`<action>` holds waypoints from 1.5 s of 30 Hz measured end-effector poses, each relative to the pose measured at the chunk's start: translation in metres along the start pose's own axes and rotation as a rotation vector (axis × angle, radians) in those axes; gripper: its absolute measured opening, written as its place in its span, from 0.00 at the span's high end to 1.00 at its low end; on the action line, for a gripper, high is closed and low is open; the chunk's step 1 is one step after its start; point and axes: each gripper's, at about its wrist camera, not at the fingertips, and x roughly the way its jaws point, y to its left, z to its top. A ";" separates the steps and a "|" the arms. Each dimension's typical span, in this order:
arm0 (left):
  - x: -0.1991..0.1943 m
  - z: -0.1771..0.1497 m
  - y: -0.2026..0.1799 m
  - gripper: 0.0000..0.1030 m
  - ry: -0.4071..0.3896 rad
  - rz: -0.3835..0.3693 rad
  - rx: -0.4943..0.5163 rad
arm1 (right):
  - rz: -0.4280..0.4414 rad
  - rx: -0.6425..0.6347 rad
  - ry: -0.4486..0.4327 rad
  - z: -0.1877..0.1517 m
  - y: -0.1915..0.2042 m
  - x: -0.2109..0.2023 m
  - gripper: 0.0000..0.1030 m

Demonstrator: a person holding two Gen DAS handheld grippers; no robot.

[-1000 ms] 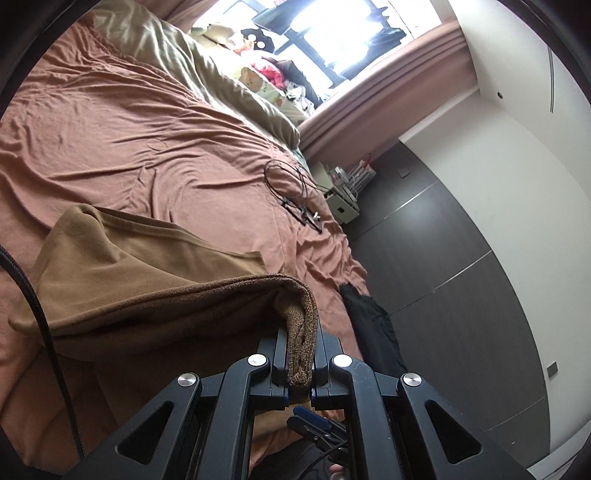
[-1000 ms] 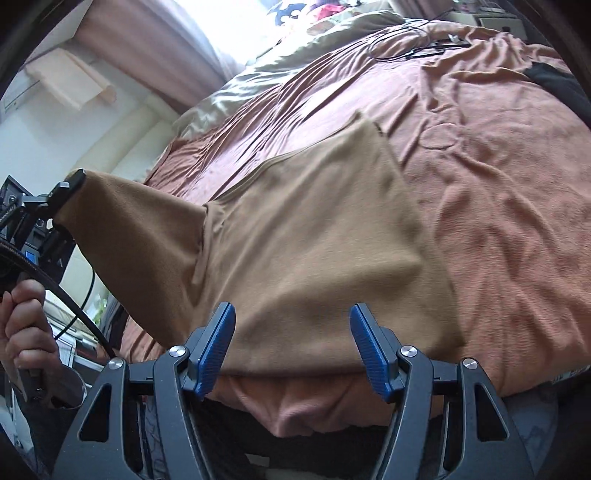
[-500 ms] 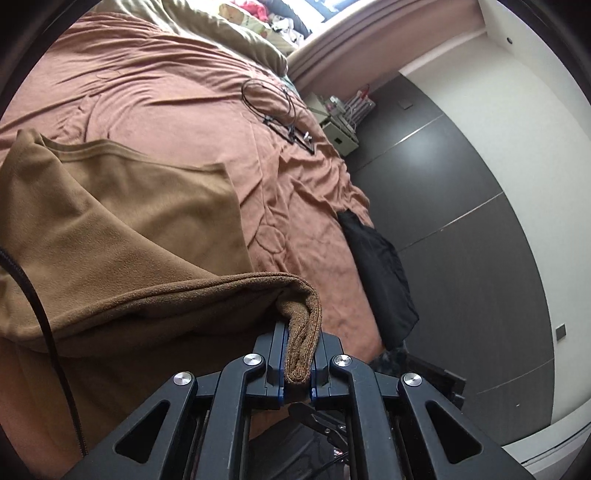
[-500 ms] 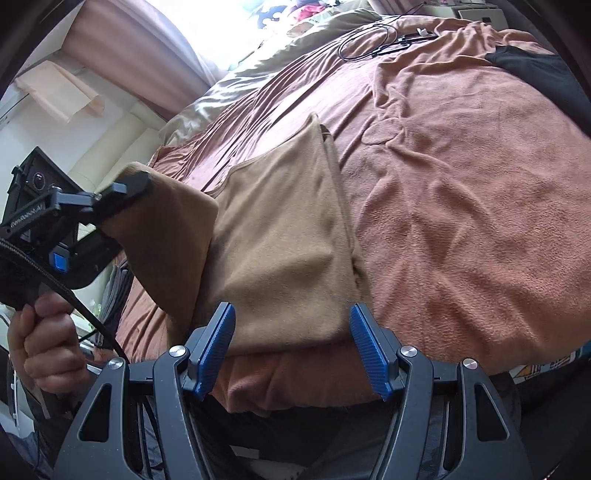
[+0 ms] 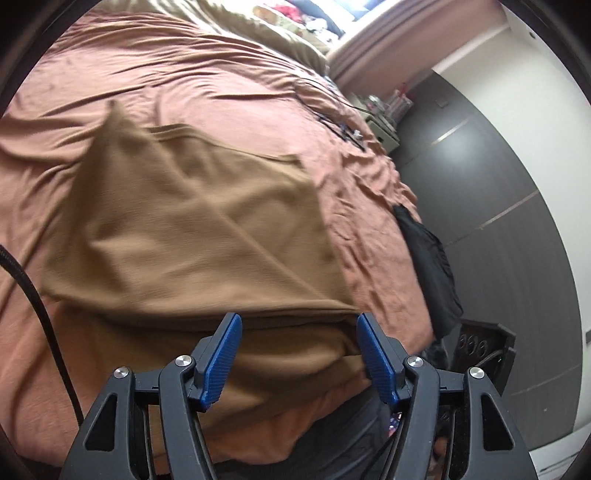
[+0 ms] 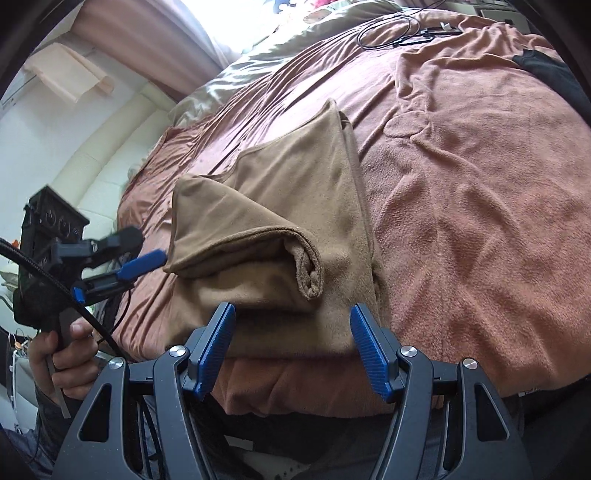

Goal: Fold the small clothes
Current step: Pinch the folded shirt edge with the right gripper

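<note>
A tan garment [image 5: 192, 229] lies on the rust-brown bedspread [image 5: 184, 74], one part folded over onto the rest. Its rolled fold edge [image 6: 306, 269] faces me in the right wrist view. My left gripper [image 5: 297, 343] hovers low over the garment's near edge, jaws opening, and no pad presses the cloth. From the right wrist view, the left gripper [image 6: 151, 245] sits just left of the tan garment [image 6: 295, 184], held by a person's hand [image 6: 62, 365]. My right gripper [image 6: 291, 332] stands open above the near hem, gripping nothing.
A black garment [image 5: 428, 258] hangs over the bed's right edge. A black cable [image 6: 391, 33] lies at the far end of the bedspread [image 6: 480, 184], near a grey-green pillow [image 6: 258, 62]. Dark wardrobe doors [image 5: 498, 166] and a black box [image 5: 484, 347] stand beside the bed.
My left gripper sank toward the bed and opened, letting go of the garment's edge. The lifted part now lies folded over the rest. My right gripper stayed open.
</note>
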 end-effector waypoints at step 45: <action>-0.032 -0.028 0.074 0.37 -0.008 0.018 -0.172 | -0.015 0.066 0.056 0.015 -0.014 0.013 0.94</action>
